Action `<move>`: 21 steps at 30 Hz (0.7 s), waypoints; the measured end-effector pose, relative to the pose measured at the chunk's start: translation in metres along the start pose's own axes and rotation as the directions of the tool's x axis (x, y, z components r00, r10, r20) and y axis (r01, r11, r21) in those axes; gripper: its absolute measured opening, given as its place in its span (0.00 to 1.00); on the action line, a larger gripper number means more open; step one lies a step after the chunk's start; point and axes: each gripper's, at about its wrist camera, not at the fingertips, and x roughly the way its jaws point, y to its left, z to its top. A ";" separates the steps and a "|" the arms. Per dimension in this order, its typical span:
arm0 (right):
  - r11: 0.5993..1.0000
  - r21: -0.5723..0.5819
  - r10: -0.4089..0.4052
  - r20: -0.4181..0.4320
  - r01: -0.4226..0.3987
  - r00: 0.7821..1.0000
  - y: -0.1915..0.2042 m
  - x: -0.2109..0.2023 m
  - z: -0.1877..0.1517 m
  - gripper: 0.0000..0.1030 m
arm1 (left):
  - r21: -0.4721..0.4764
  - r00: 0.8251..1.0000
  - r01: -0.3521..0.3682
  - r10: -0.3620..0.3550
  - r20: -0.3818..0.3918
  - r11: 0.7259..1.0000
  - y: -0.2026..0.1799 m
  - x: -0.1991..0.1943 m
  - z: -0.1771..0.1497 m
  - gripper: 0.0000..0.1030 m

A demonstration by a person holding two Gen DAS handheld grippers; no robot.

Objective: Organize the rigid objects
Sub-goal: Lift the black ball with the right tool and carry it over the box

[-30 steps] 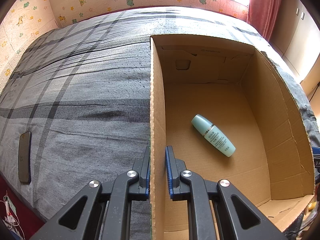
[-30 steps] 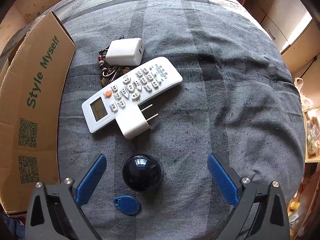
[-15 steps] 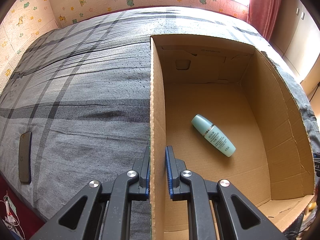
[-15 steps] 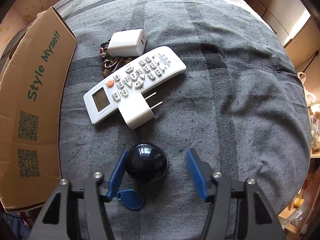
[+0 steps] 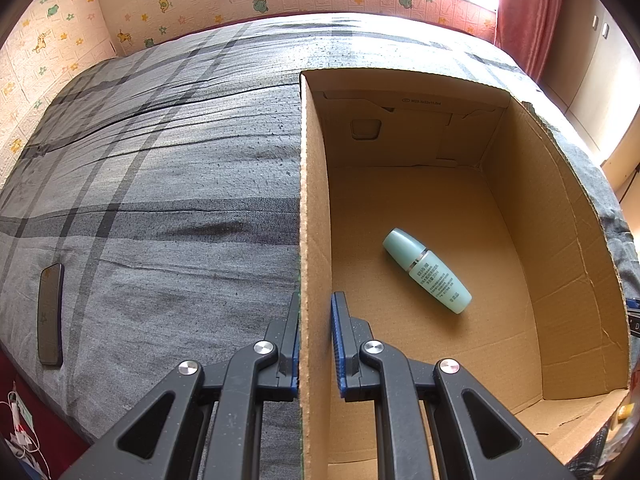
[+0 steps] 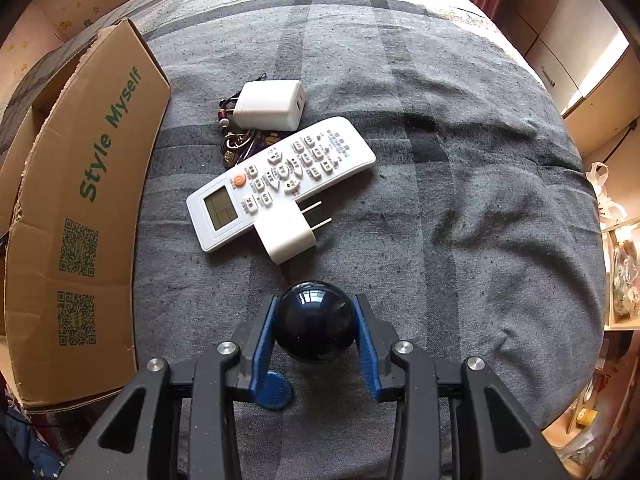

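My right claw [image 6: 316, 332] clamps the glossy dark ball [image 6: 315, 320], near edge of bed; round, slick, could squirt out. Left claw [image 5: 316, 344] pinches the box wall [image 5: 314, 240], steadying it.

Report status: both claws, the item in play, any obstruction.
Left claw clamped on cardboard box wall. Right claw shut on dark ball. Blue tag lies beneath; path to box clear.

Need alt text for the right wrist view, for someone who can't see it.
Right tongs shut on a glossy dark ball on a grey plaid bedspread. Beyond it lie a white remote and two white chargers; a cardboard box stands left.
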 end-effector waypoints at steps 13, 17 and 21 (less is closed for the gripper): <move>0.998 -0.070 -0.002 0.048 0.006 0.999 0.019 -0.042 0.015 0.39 | 0.000 1.000 -0.001 0.001 0.000 1.000 0.000 0.000 0.000 0.13; 0.995 -0.100 0.002 0.072 0.005 0.997 0.032 -0.052 0.021 0.39 | 0.002 1.000 -0.001 0.001 0.000 1.000 0.000 0.000 0.000 0.13; 0.992 -0.125 0.016 0.096 -0.004 0.995 0.042 -0.062 0.028 0.39 | 0.000 1.000 0.000 0.000 0.000 1.000 -0.001 0.000 0.000 0.13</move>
